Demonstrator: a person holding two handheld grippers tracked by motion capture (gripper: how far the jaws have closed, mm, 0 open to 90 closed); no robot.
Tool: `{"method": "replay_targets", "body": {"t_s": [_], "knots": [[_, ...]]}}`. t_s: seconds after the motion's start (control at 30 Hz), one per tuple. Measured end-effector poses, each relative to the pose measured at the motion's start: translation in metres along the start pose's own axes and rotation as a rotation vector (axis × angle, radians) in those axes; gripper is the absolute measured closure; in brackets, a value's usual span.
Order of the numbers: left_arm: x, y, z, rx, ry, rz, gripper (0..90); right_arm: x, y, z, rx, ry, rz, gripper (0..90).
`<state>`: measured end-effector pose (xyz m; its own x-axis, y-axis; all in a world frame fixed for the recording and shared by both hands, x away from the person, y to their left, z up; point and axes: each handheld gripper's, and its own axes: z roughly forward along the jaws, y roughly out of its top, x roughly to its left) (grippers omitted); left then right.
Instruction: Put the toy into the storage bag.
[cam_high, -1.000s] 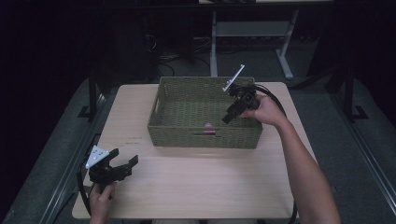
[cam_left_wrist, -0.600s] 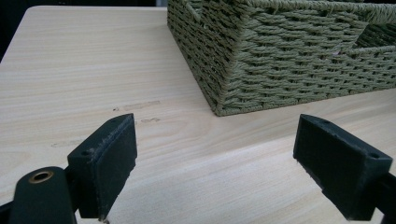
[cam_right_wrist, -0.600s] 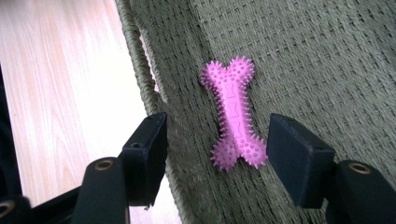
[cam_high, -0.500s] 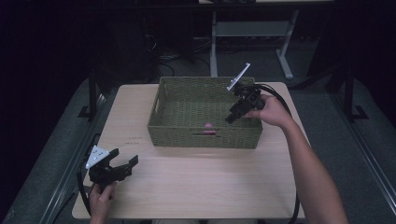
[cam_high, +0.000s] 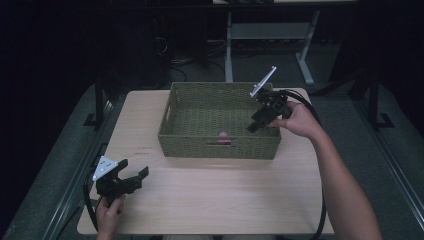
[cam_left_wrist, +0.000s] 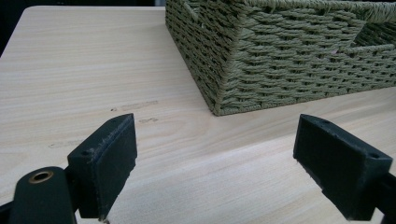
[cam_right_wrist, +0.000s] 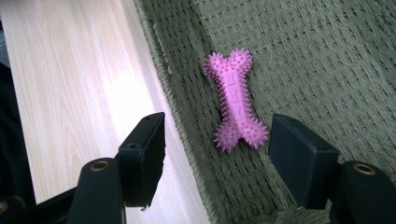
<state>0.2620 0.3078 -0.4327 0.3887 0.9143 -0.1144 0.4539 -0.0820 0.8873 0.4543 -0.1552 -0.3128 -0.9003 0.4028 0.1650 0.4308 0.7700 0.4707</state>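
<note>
The pale wood-grain tabletop (cam_left_wrist: 70, 70) looks smooth and matt; the olive woven-fibre rectangular basket (cam_left_wrist: 280, 60) is coarse; the pink bone-shaped toy (cam_right_wrist: 235, 100) looks rubbery, studded with nubs.

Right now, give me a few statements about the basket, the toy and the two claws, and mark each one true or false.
1. A pink bone-shaped chew toy lies inside the woven basket. True.
2. The right claw is shut on the toy. False: its jaws are open, with nothing between them.
3. The left claw is open, low over the wooden table in front of the basket. True.
4. The left claw reaches into the basket. False: it is outside, near the basket's corner.
</note>
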Motion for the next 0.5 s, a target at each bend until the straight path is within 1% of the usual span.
{"method": "replay_targets", "body": {"t_s": [0.1, 0.13, 0.2, 0.27, 0.43, 0.5], "knots": [[0.0, 0.0, 0.0, 0.001, 0.0, 0.002, 13.0, 0.002, -0.004, -0.002, 0.003, -0.004, 0.004, 35.6], [0.0, 0.0, 0.0, 0.002, 0.0, 0.002, 13.0, 0.005, -0.007, -0.005, -0.015, -0.01, -0.007, 35.6], [0.0, 0.0, 0.0, 0.003, -0.001, 0.001, 13.0, 0.006, -0.008, -0.006, -0.024, -0.006, -0.008, 35.6], [0.0, 0.0, 0.001, 0.004, -0.002, 0.0, 13.0, 0.009, -0.01, -0.008, -0.027, -0.011, -0.015, 35.6], [0.0, 0.0, 0.0, 0.002, 0.0, 0.002, 13.0, 0.012, -0.015, -0.011, -0.023, -0.019, -0.01, 35.1], [0.0, 0.0, 0.0, 0.001, 0.001, 0.0, 13.0, 0.014, -0.018, -0.013, -0.032, -0.02, -0.015, 35.0]]}}
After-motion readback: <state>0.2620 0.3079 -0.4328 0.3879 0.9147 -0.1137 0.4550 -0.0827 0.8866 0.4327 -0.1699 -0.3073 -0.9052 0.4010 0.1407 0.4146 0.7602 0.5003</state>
